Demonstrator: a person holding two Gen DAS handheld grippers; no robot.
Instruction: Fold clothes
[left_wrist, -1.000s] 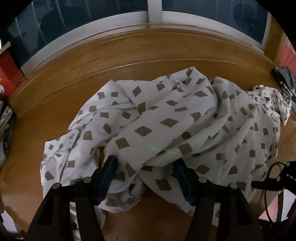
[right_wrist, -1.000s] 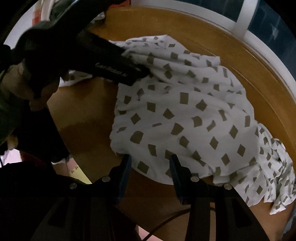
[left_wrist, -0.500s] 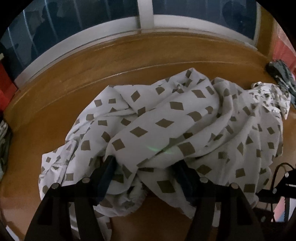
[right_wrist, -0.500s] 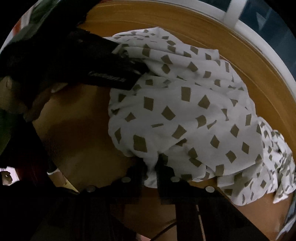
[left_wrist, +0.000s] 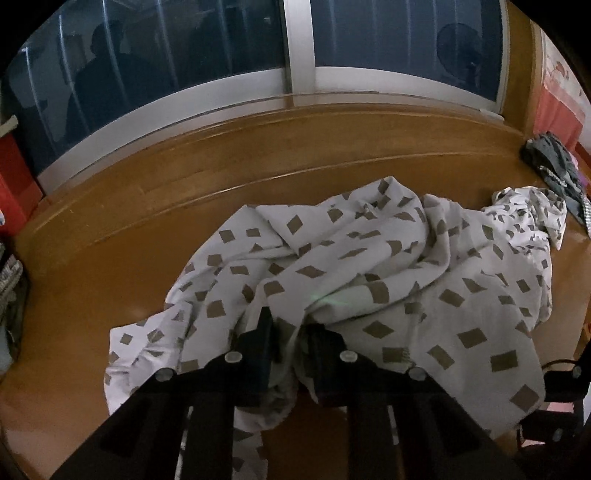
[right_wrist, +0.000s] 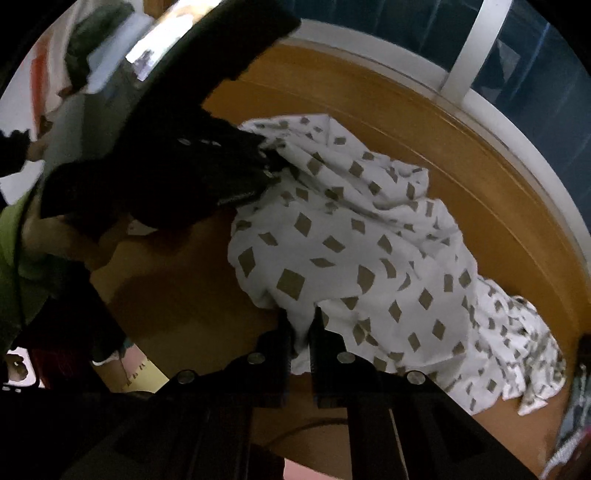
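Note:
A white garment with brown diamond print (left_wrist: 369, 273) lies crumpled on the brown wooden table (left_wrist: 166, 206). My left gripper (left_wrist: 290, 332) is shut on a bunched fold at the garment's near edge. In the right wrist view the same garment (right_wrist: 354, 243) spreads across the table (right_wrist: 184, 295), and my right gripper (right_wrist: 301, 328) is shut on its near edge, with cloth pinched between the fingers. The left gripper (right_wrist: 266, 162) shows there as a dark shape gripping the cloth's far left end.
A window with a white frame (left_wrist: 299, 48) runs behind the table. Dark clothing (left_wrist: 554, 162) lies at the table's right end, and a red box (left_wrist: 14, 177) stands at the left. A person's green sleeve (right_wrist: 18, 251) is at the left of the right wrist view.
Both grippers have shut on the garment: the right one first, then the left. The cloth has been pulled up and bunched toward the fingers.

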